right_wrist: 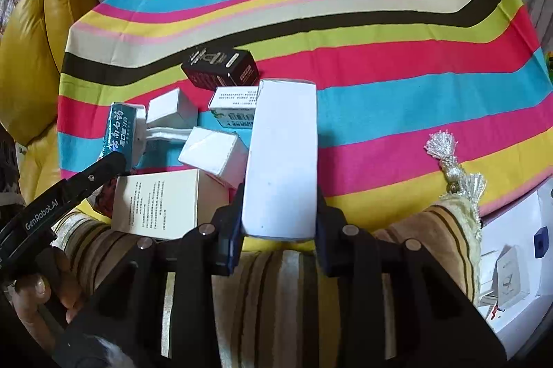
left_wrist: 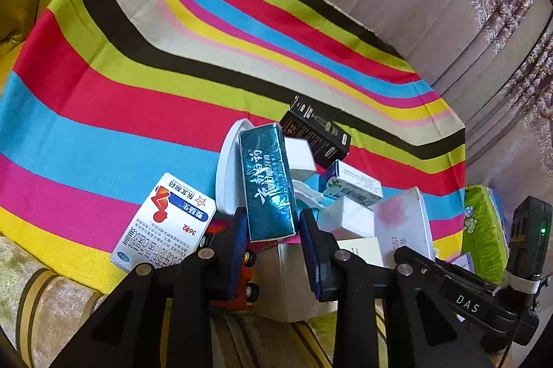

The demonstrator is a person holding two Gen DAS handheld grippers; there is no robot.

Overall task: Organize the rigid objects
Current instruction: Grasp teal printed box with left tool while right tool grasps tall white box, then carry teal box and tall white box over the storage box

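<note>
A pile of small boxes lies on the striped cloth (left_wrist: 138, 98). My left gripper (left_wrist: 273, 229) has its blue pads against both sides of a shiny teal box (left_wrist: 266, 181) with white lettering, which stands on end above the pile. My right gripper (right_wrist: 280, 222) is shut on a tall plain white box (right_wrist: 283, 153) that is lifted clear of the cloth (right_wrist: 397, 112). Around them lie a black box (right_wrist: 221, 69), a green-and-white box (right_wrist: 235, 108), two small white boxes (right_wrist: 214, 153), a cream box with print (right_wrist: 159, 202) and a red, white and blue medicine box (left_wrist: 166, 222).
A white oval dish (left_wrist: 228, 167) leans behind the teal box. An orange toy car (left_wrist: 242, 278) sits under my left fingers. A striped cushion (right_wrist: 276, 292) with tassels edges the near side, and a yellow leather seat (right_wrist: 31, 56) stands at the left. A green pack (left_wrist: 484, 229) lies far right.
</note>
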